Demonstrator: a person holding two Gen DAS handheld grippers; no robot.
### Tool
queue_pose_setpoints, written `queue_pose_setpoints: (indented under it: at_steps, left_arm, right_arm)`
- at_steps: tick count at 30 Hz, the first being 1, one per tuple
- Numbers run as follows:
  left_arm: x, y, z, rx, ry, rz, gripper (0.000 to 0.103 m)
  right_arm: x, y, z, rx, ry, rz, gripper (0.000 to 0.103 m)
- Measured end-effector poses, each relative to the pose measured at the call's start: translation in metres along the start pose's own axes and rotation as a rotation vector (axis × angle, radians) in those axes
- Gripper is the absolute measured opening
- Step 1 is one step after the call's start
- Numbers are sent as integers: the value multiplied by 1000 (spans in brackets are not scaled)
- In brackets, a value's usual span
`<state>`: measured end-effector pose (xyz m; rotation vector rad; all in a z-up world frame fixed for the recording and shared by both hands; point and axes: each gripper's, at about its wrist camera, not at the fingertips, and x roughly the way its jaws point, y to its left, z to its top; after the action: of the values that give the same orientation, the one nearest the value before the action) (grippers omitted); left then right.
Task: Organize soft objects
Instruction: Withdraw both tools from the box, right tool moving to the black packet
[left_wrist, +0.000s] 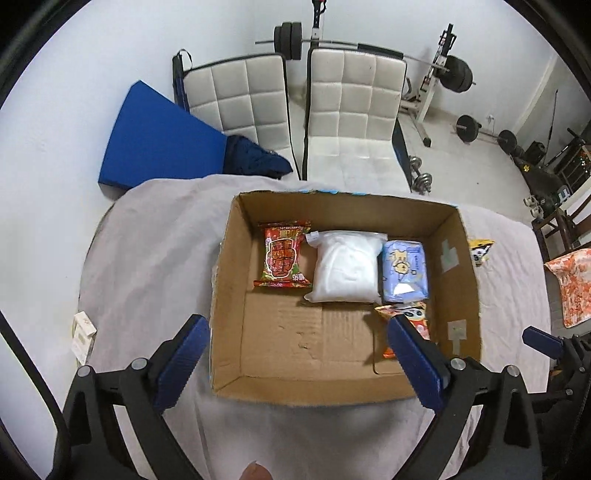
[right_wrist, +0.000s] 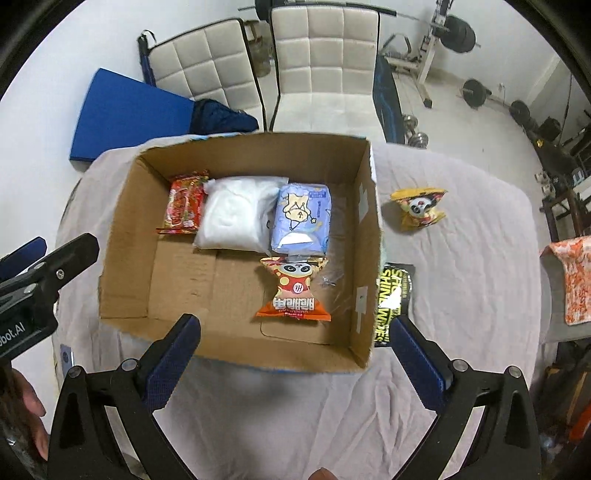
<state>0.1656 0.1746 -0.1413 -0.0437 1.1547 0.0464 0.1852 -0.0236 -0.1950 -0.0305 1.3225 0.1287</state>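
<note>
Grey cloth (right_wrist: 461, 295) covers my table, with chairs and weights behind. At far left a small white box (left_wrist: 83, 334) lies on the cloth. My left gripper (left_wrist: 295, 354) hangs over the carton (right_wrist: 122, 236), jaws wide, holding nothing. Inside lie a red pack (left_wrist: 284, 254), a white bag (left_wrist: 345, 267), a blue pack (right_wrist: 301, 219) and an orange snack (right_wrist: 293, 291). My right gripper (right_wrist: 295, 354) is likewise spread wide and empty above the carton's near wall. Right of the carton, against its wall, lies a black wipes pack (right_wrist: 393, 299); further off sits a yellow snack (right_wrist: 419, 206). I judge that snack light, puffy and crinkly, likely slippery, so I would pinch it gently across its middle or by a crimped end.
</note>
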Motion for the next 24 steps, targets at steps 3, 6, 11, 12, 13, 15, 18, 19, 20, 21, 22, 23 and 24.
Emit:
queue_pose_setpoints:
  at_steps: [3, 6, 11, 12, 13, 15, 18, 19, 20, 21, 22, 23, 24]
  left_arm:
    - [-15, -4, -7, 10, -23, 7, 99]
    - [-27, -5, -14, 5, -41, 19, 99]
    - [-33, -3, -21, -24, -40, 12, 99]
    - [-32, -3, -22, -27, -38, 13, 99]
    - [-31, -3, -22, -30, -35, 14, 99]
    - [-27, -3, -23, -37, -26, 14, 99]
    - [-18, -4, -25, -44, -17, 40, 99]
    - [-13, -3, -26, -48, -15, 60, 99]
    - [-6, -2, -26, -50, -6, 79, 99]
    - [6, -1, -27, -57, 13, 95, 99]
    - [13, -1, -28, -64, 25, 98, 99]
    - [22, 0, -29, -72, 45, 101, 99]
    - [33, 0, -31, -78, 69, 101, 99]
  right_arm:
    - [-18, 0, -8, -17, -36, -20, 103]
    - [-31, -2, -14, -16, -51, -10, 103]
    - [-44, -2, -21, -31, -83, -9, 103]
    - [-43, -4, -21, -25, -76, 4, 103]
    - [-42, -6, -21, -18, -71, 16, 103]
    - [-37, -20, -19, 21, -53, 49, 103]
    - [-21, -59, -12, 121, -20, 53, 103]
    - [-12, -76, -9, 156, -6, 34, 103]
    - [0, -93, -7, 192, 16, 15, 103]
    - [9, -105, -6, 216, 34, 8, 103]
    - [31, -125, -4, 256, 79, 1, 103]
    - [45, -137, -4, 277, 111, -4, 103]
    - [65, -150, -4, 302, 149, -4, 103]
